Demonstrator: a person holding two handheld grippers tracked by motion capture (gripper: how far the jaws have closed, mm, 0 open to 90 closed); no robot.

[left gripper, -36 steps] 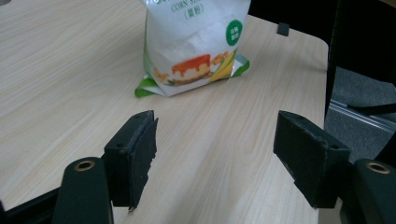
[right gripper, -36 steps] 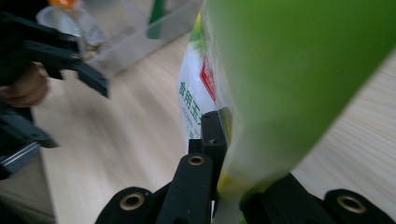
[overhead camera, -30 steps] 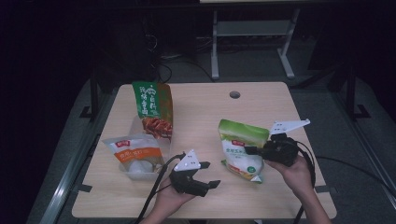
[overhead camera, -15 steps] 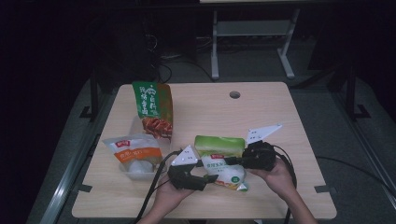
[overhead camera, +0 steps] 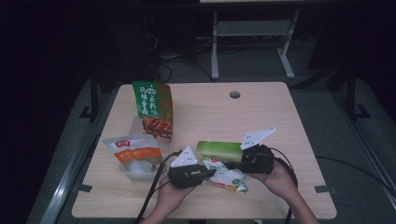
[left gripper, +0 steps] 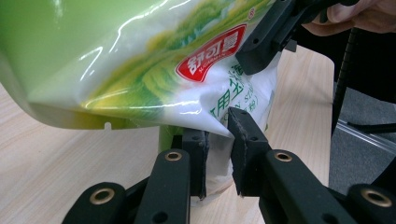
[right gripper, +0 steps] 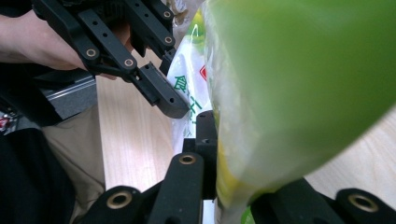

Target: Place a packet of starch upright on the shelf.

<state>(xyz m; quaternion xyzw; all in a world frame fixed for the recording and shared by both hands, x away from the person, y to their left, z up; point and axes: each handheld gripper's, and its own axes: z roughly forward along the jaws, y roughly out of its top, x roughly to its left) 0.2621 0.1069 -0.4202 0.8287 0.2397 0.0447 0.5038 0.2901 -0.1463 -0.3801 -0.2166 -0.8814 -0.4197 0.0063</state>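
Both hand-held grippers clamp the green pouch: left hand-held gripper has just been closing on its white end, right hand-held gripper beside it. Pull apart gently, keeping the pouch above the bench.

I count three snack bags on my table, and two tools, one in each hand.

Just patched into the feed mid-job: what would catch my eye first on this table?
The green-and-white bag at the near edge, pinched at each end by the left gripper and right gripper, the left's jaws having just been closing on it. Behind to the left lie a tall green-and-red bag and an orange-labelled bag.
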